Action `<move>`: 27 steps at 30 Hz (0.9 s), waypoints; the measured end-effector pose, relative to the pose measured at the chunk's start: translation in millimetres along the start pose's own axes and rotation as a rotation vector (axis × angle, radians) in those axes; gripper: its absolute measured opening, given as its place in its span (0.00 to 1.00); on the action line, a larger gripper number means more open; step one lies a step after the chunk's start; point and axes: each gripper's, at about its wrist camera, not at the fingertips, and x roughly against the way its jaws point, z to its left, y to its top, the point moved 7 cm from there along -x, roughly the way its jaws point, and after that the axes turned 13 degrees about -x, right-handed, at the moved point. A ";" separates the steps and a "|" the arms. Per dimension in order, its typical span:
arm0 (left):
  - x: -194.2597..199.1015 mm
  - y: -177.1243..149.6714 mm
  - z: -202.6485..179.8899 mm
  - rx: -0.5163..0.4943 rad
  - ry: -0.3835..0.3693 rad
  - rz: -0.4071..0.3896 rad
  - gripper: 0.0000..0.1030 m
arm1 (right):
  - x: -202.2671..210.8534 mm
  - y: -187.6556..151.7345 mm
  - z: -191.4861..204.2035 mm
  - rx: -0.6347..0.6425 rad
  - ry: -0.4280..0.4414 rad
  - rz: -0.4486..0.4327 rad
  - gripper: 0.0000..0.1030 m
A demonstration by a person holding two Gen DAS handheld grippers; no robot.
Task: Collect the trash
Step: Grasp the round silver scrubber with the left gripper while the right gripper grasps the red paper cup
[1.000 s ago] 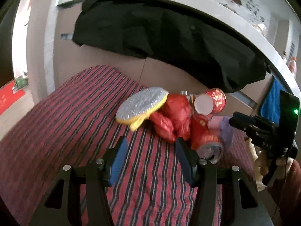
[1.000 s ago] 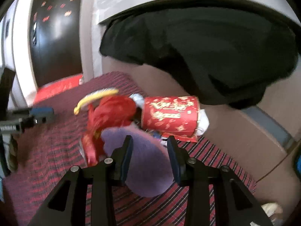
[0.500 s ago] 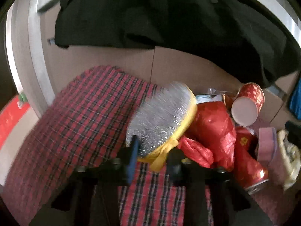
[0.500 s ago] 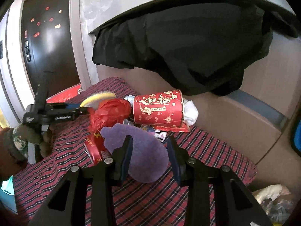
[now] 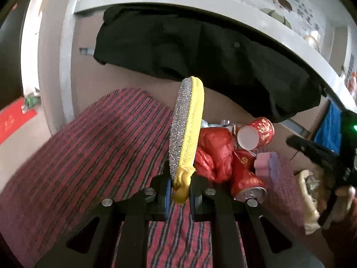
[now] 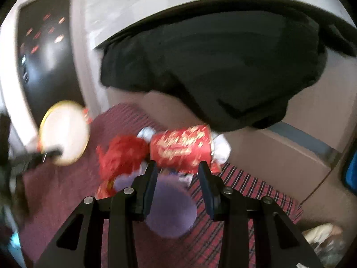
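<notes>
My left gripper (image 5: 180, 178) is shut on the lower rim of a round scouring pad (image 5: 187, 129) with a silver face and yellow edge, and holds it upright above the red striped bedspread (image 5: 100, 145). Behind it lies the trash pile: a crumpled red plastic bag (image 5: 214, 151), a red paper cup (image 5: 256, 131) on its side, a red can (image 5: 245, 178) and a purple sponge (image 5: 267, 163). My right gripper (image 6: 177, 167) is open, its tips just short of the paper cup (image 6: 180, 149), with the sponge (image 6: 169, 207) lying beneath it. The raised pad (image 6: 64, 131) shows at the left, blurred.
A black garment (image 5: 200, 55) hangs over the brown board behind the pile. A blue cloth (image 5: 330, 129) hangs at the far right. A pale crumpled bag (image 5: 310, 189) sits by the hand (image 5: 343, 196) holding the right gripper (image 5: 292, 141). A dark door (image 6: 44, 55) stands far left.
The left gripper went in to the scouring pad, shut on its rim and raised it from flat on the pile to upright. The right gripper stayed open over the sponge and rolled a little.
</notes>
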 end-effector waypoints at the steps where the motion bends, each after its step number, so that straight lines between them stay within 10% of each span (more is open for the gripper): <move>1: 2.4 -2.1 1.6 0.009 -0.011 0.004 0.13 | -2.6 5.2 -2.1 -0.026 0.000 -0.009 0.35; 14: 6.5 -6.5 24.7 0.091 -0.036 -0.007 0.13 | -74.4 30.3 -35.5 -0.245 0.125 0.122 0.37; 21: 7.6 -8.6 27.3 0.121 -0.034 -0.018 0.13 | -39.5 -3.1 48.0 0.028 0.212 0.166 0.27; 27: 9.2 -9.6 25.8 0.130 -0.009 -0.015 0.13 | -54.4 -7.9 70.6 0.091 0.040 0.154 0.27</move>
